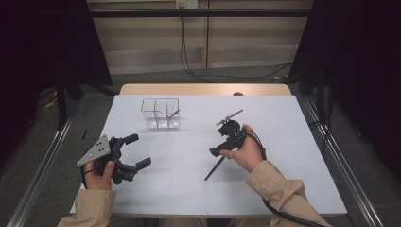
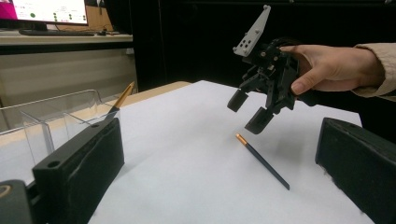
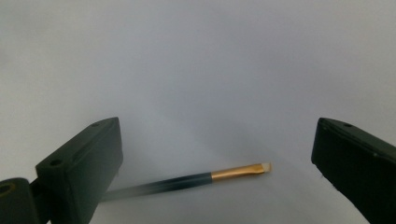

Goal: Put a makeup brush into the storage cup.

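Brush position: I am seeing the thin dark brush [image 1: 215,168] lying flat on the white table [image 1: 283,189], toward my right side, well apart from the clear divided box [image 1: 161,113].
Right gripper: I am hovering the right gripper [image 1: 226,142] just above the brush, jaws spread wide and holding nothing; in the right gripper view the brush [image 3: 196,178] is lying across the gap below the jaws, its gold ferrule and pale tip pointing toward the right jaw.
Long axis: in the high view the brush is running diagonally, from near my right hand [image 1: 248,151] down and to the left; in the left gripper view its gold end [image 2: 240,138] is sitting right under the right gripper [image 2: 252,109].
Left gripper: I am resting the left gripper [image 1: 135,151] low at the table's left, jaws wide, empty, well apart from the brush.
Nearer hand: I am judging the right one far closer.
Box contents: a second brush [image 1: 174,113] is leaning inside the box.
Coming move: I am expecting a straight descent; the jaws already seem to straddle the shaft crosswise.
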The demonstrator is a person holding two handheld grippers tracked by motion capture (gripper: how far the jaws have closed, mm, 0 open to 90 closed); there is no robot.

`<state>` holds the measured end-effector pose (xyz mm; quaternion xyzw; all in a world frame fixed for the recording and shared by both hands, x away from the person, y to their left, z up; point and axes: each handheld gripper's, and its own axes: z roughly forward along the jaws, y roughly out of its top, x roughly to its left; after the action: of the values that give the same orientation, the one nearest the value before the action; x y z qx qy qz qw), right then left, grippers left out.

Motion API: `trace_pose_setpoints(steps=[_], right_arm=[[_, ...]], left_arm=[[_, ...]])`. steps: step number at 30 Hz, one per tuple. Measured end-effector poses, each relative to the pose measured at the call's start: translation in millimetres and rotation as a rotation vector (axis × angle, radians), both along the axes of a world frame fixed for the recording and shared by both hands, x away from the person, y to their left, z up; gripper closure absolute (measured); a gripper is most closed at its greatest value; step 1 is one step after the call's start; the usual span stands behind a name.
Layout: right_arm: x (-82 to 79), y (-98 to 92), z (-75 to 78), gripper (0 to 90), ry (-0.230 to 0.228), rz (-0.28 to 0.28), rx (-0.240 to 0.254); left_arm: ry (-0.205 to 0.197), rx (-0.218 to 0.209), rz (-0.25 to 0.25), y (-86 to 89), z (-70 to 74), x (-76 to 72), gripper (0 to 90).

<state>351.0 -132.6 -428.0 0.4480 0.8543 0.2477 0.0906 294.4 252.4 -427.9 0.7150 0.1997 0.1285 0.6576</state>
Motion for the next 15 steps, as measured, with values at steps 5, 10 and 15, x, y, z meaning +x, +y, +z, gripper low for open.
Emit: trace_pose_setpoints(steps=[5, 10, 15], right_arm=[[0.8, 1.8, 0.1, 1.7, 0.019, 0.009, -0.003], [2.4, 1.7, 1.6, 2.4, 0.048, 0.004, -0.027], [3.6, 0.5, 2.1, 3.3, 0.081, -0.023, -0.052]], left_arm=[[-0.001, 0.001, -0.001, 0.0, 0.2, 0.1, 1.0], [-0.003, 0.001, 0.001, 0.0, 0.2, 0.1, 1.0], [-0.002, 0.003, 0.002, 0.1, 0.2, 0.2, 1.0]])
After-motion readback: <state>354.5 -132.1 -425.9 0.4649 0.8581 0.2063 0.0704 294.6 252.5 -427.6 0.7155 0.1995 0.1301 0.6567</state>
